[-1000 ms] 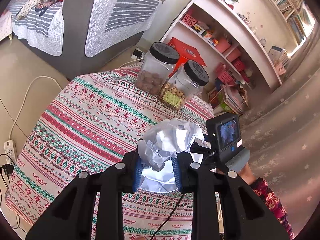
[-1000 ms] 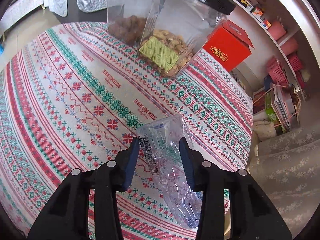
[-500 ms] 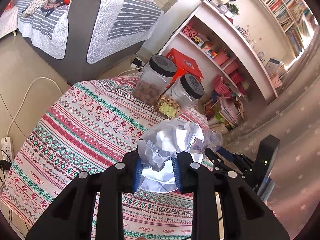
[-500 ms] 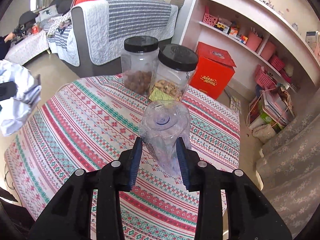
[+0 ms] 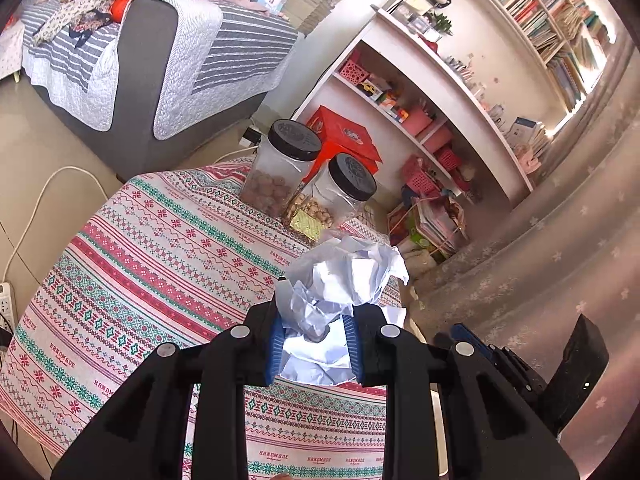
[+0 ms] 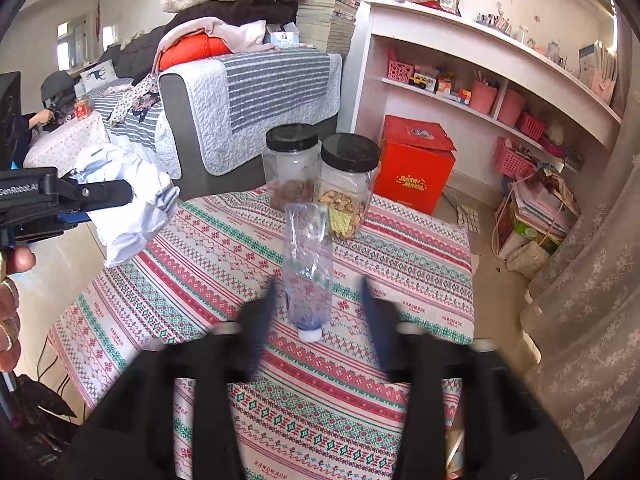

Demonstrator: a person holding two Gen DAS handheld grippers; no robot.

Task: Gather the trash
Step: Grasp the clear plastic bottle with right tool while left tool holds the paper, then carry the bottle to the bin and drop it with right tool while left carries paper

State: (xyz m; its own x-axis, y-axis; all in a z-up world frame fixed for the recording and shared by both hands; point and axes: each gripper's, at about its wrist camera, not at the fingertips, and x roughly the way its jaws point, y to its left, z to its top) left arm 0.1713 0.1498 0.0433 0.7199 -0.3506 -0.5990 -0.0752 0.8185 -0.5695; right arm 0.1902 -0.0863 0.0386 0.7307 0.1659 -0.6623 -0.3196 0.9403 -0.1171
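From my right wrist view, the right gripper (image 6: 318,304) is blurred and its jaws are opening, standing wide on either side of the plastic bottle (image 6: 307,264) without pressing on it. The bottle is clear, crushed and crinkled, with a small white cap (image 6: 310,335). Its long axis runs almost straight up the picture, cap end toward me and base pointing away toward the jars; I cannot tell whether it touches the cloth or is in the air. On my left, the left gripper (image 5: 314,346) is clamped on a wad of crumpled paper (image 5: 340,276), white with bluish shadows, pinched between the blue pads (image 5: 276,346) and bulging out above them, over the near part of the counter (image 5: 168,248). In the right wrist view that same gripper reads "GenRobot.AI" along its side, with fingers (image 6: 16,260) of the person's hand just below it. The counter carries a striped cloth of red, green and white bands, with the word "HANDMADE" woven in repeatedly. Toward its far edge stand two clear jars with black lids, just beside each other: the left jar (image 6: 291,168) holds brown lumps and the right jar (image 6: 349,188) holds pale snacks and a gold-green label. Beyond them sit a red box (image 6: 416,172) with gold writing I cannot read, white shelves (image 6: 480,64), and a grey sofa (image 6: 248,96) under a striped quilt.
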